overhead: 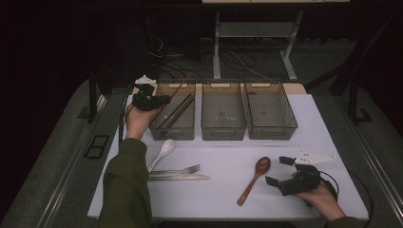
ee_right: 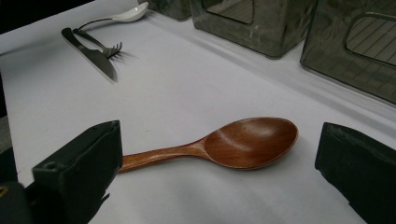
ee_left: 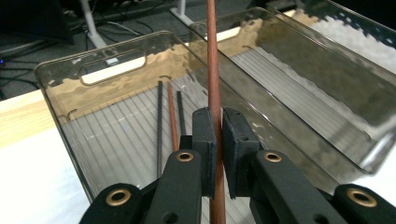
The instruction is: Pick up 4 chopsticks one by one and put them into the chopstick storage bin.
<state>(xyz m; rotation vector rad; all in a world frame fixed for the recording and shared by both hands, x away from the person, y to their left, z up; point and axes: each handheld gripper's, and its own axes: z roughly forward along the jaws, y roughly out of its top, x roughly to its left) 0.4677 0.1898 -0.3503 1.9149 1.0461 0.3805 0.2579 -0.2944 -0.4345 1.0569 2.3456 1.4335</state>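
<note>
My left gripper (overhead: 151, 100) hovers over the left clear bin (overhead: 173, 128), shut on a reddish-brown chopstick (ee_left: 214, 70) that runs up between its jaws and slants over the bin. Three more chopsticks (ee_left: 172, 112) lie on the bin's ribbed floor. A wooden spoon (overhead: 254, 179) rests on the white table, bowl toward the bins. My right gripper (overhead: 279, 171) is just right of the spoon and open. In the right gripper view the wooden spoon (ee_right: 247, 142) lies between and ahead of the two spread jaws, untouched.
Two more clear bins, the middle bin (overhead: 223, 128) and the right bin (overhead: 271, 128), stand in a row with the left one. A white spoon (overhead: 162, 151), a fork (overhead: 183, 169) and a knife (overhead: 183, 177) lie at the front left. A white plate piece (overhead: 316, 156) sits near my right hand.
</note>
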